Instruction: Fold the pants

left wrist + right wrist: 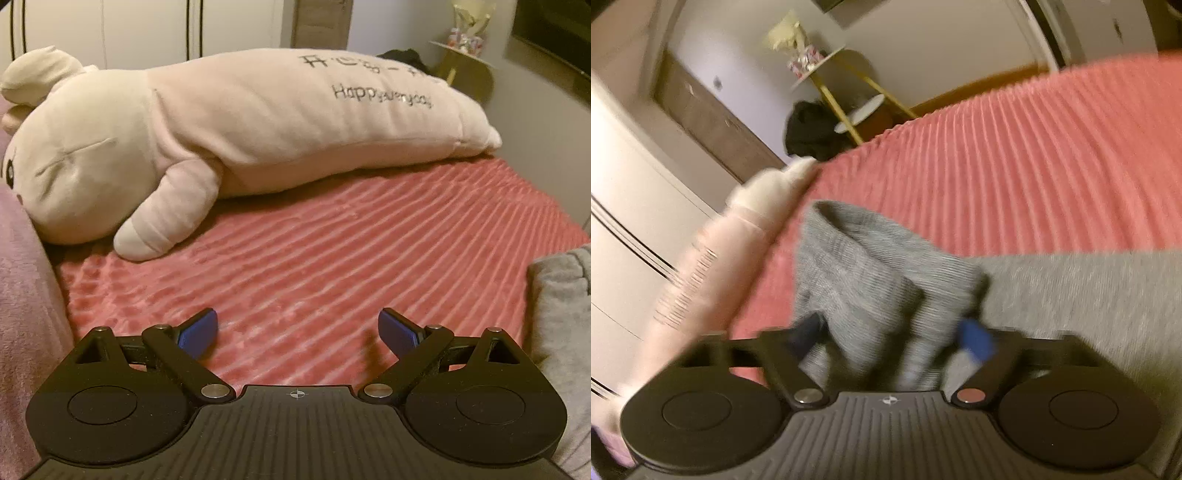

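1. Grey knit jersey pants (871,266) lay bunched on the coral ribbed plush bedspread (1034,166), a raised fold sitting right between the fingers of the right claw (892,338).
2. That right claw looked wide apart around the cloth; blur hid whether the blue pads (975,339) actually touched it, so no firm pinch could be called.
3. Over on the other side, the left claw (298,332) hovered spread and empty above bare bedspread, with only an edge of the pants (561,314) off to its right.
4. Ahead of the left claw sprawled a long cream plush rabbit pillow (240,129).
5. Risks, as I judged them: closing on a thick bunch could grab several layers and drag the fold crooked; the fuzzy spread could snag the fabric; a wide sweep could nudge the rabbit.
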A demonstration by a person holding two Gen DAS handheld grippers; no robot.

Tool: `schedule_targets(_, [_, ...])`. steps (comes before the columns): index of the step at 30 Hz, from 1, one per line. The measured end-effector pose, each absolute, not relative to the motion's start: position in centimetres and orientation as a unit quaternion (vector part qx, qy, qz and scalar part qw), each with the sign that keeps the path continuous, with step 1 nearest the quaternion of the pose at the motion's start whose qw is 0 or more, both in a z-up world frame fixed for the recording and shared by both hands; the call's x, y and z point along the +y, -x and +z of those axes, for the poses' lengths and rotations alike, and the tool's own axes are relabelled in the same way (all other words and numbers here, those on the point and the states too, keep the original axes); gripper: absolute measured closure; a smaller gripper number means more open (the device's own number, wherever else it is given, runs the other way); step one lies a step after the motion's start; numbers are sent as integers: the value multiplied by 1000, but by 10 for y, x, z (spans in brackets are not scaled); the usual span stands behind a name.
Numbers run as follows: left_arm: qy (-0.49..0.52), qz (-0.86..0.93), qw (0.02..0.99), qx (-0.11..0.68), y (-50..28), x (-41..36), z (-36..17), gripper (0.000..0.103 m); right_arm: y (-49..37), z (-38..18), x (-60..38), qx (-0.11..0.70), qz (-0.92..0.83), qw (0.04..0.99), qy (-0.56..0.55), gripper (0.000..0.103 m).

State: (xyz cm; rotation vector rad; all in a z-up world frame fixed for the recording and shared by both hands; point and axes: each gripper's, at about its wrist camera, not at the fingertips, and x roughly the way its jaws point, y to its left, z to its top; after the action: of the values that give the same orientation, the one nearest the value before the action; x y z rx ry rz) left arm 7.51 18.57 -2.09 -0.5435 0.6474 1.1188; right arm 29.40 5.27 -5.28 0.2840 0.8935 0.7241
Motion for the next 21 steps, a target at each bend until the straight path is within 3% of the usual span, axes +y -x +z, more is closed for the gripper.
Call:
schedule_targets(6, [233,511,767,310,-81,182,-24,6,-291,-53,64,418,325,841,-115,32])
schedule_targets(8, [225,512,769,309,-81,181,-24,6,-285,-46,69,410,312,852,-96,41])
schedule_targets(10, [222,514,768,311,-82,180,-25,6,-273,-30,63,389,312,862,-88,56])
schedule_targets(21, [212,498,785,302,-84,174,-22,6,-193,67,-85,241,230,925,-185,59])
